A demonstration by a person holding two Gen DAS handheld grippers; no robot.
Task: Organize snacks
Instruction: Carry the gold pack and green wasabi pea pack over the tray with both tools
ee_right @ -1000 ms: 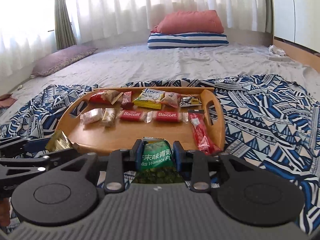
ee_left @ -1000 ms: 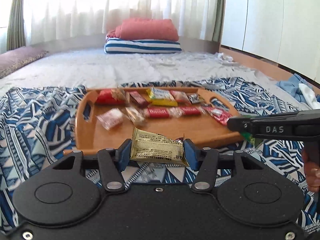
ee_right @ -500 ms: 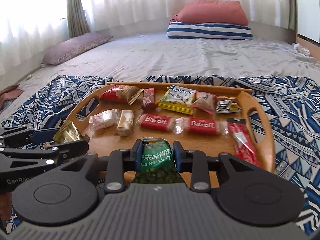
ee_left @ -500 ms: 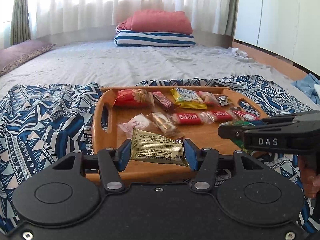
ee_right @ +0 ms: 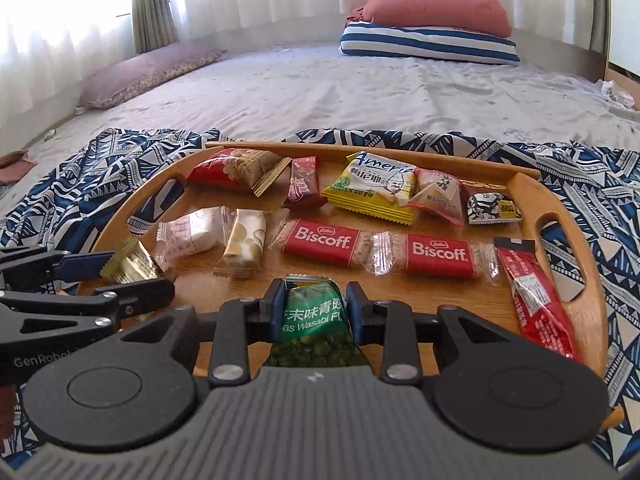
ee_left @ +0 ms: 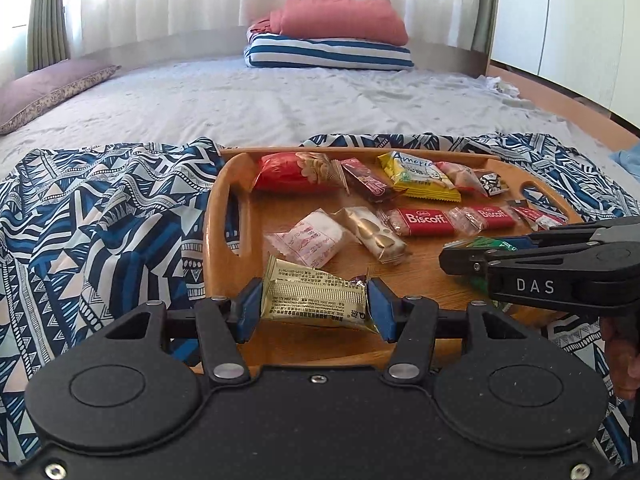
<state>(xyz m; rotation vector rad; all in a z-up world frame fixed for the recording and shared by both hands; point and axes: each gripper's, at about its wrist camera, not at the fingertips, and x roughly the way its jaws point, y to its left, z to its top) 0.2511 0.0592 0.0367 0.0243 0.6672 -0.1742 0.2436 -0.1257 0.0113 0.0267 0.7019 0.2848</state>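
Gold-foil grip: the left gripper (ee_left: 314,306) has its blue pads closed partway on a crinkled gold foil snack packet (ee_left: 314,300), held crosswise above the near rim of the tray.
Green pouch: the right gripper (ee_right: 313,312) is clamped narrowly on a green wasabi-pea pouch (ee_right: 313,316), also poised over the tray's near edge.
Tray: an oval wooden tray with cut-out handles (ee_right: 558,248) sits on a blue-and-white patterned cloth (ee_left: 100,216) spread over the bed.
Middle row: a white-pink wrapped sweet (ee_right: 192,234), a cream-and-gold nougat bar (ee_right: 244,246), two red Biscoff biscuit packs (ee_right: 322,242) and a long red stick packet (ee_right: 536,300) lie side by side.
Far row: a red peanut bag (ee_right: 236,170), a dark red bar, a yellow cracker pack (ee_right: 374,188) and two small pouches line the back rim.
Progress: two rows appear laid out; judging by the bare near strip, the two held packets are left to set down.
Beyond: a grey sheet and stacked pillows (ee_right: 428,32).
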